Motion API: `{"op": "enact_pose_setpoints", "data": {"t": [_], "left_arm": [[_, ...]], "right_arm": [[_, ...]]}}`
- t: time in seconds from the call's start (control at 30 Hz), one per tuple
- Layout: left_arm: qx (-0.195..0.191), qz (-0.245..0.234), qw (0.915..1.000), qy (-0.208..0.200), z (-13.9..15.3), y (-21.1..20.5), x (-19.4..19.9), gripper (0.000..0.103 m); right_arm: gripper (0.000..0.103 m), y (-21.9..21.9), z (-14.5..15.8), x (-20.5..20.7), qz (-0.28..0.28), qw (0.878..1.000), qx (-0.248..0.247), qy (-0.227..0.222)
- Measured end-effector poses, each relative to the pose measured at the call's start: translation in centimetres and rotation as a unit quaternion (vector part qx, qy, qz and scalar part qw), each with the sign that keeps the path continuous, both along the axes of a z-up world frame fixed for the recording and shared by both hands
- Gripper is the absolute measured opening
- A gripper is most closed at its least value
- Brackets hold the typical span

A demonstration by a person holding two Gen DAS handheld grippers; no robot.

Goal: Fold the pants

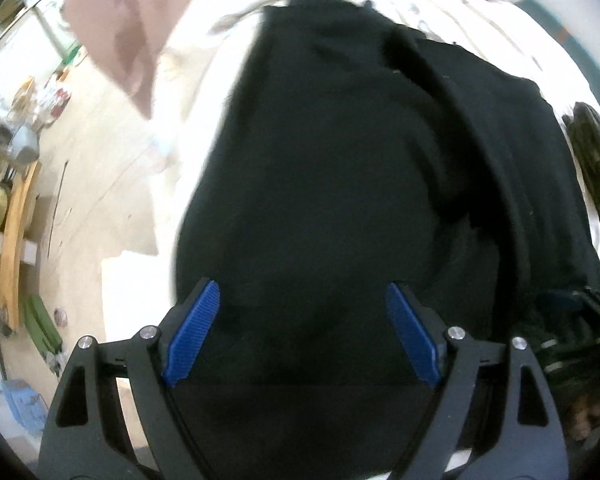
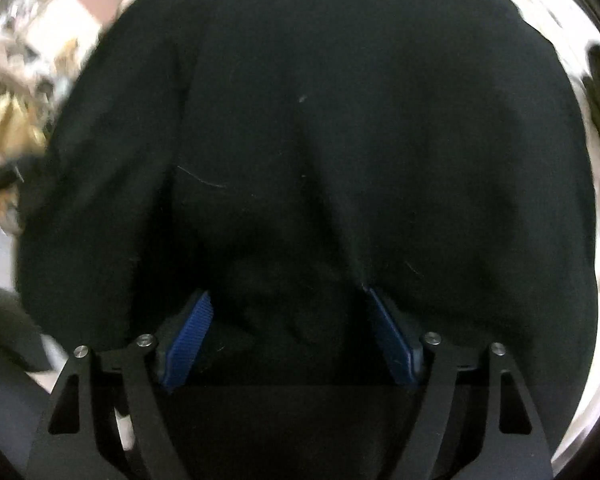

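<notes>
White bedding (image 1: 196,32) spreads under everything, bright and washed out, with pale floor (image 1: 92,184) off to the left of the left wrist view. Closest to that camera, the left hand-held gripper (image 1: 302,336) has its blue-padded fingers (image 1: 192,336) spread wide, with black fabric filling the gap between them but not pinched by the pads. The pants (image 1: 340,160), black and creased, run away from the fingers across the bedding, with a long ridge along their right half. Beyond them, a pink cloth (image 1: 112,28) hangs at the upper left, and a dark green garment (image 1: 596,168) lies at the right edge. In the right wrist view, the right hand-held gripper (image 2: 288,340) is likewise wide apart, its pads (image 2: 188,340) on either side of a bunched fold of the pants (image 2: 320,140), which fill nearly the whole view.
</notes>
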State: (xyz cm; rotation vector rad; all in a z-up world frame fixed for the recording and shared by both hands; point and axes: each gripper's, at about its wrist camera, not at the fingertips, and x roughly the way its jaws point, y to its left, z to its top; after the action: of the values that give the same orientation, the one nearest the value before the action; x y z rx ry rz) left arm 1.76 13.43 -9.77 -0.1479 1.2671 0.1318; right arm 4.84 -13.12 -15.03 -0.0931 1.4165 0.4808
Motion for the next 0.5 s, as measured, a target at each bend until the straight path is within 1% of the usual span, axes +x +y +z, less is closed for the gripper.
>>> {"op": "enact_pose_setpoints", "data": {"t": [0.07, 0.1, 0.17, 0.2, 0.23, 0.27, 0.33, 0.37, 0.4, 0.43, 0.5], "left_arm": [[-0.002, 0.016, 0.9999, -0.002, 0.0, 1.1, -2.0, 0.083], [-0.003, 0.02, 0.9998, -0.002, 0.0, 1.3, -2.7, 0.083], [-0.016, 0.026, 0.9995, -0.001, -0.2, 1.0, -4.3, 0.083], [-0.023, 0.024, 0.9994, 0.001, -0.3, 0.5, -4.8, 0.083], [-0.033, 0.018, 0.9993, 0.005, -0.5, -0.3, -5.4, 0.083], [-0.041, 0.01, 0.9991, 0.009, -0.7, -1.3, -5.8, 0.083], [-0.051, -0.005, 0.9986, 0.011, -0.9, -3.0, -6.2, 0.083], [-0.054, -0.014, 0.9984, 0.01, -0.9, -3.9, -6.2, 0.083], [-0.053, -0.02, 0.9984, 0.005, -0.8, -4.7, -6.0, 0.083], [-0.051, -0.022, 0.9985, 0.004, -0.7, -5.0, -5.8, 0.083], [-0.052, -0.021, 0.9984, 0.0, -0.4, -5.4, -5.1, 0.083]], "right_arm": [[0.079, -1.0, 1.5, -0.8, -0.015, 0.999, 0.036, 0.012], [0.079, -1.6, 2.1, -1.7, -0.021, 0.997, 0.062, 0.029], [0.079, -1.7, 2.4, -3.5, -0.01, 0.995, 0.087, 0.051], [0.079, -1.5, 2.6, -4.4, 0.001, 0.995, 0.089, 0.055], [0.079, -1.0, 2.6, -5.5, 0.019, 0.995, 0.084, 0.054], [0.079, -0.1, 2.5, -7.0, 0.048, 0.996, 0.058, 0.042], [0.08, 1.0, 1.8, -8.6, 0.076, 0.997, 0.012, 0.027], [0.081, 1.8, 0.7, -9.1, 0.087, 0.996, -0.011, 0.021], [0.083, 2.6, -0.6, -9.4, 0.097, 0.994, -0.038, 0.015], [0.088, 3.1, -1.2, -9.7, 0.101, 0.993, -0.051, 0.01], [0.093, 4.1, -1.7, -9.6, 0.106, 0.992, -0.063, -0.007]]}}
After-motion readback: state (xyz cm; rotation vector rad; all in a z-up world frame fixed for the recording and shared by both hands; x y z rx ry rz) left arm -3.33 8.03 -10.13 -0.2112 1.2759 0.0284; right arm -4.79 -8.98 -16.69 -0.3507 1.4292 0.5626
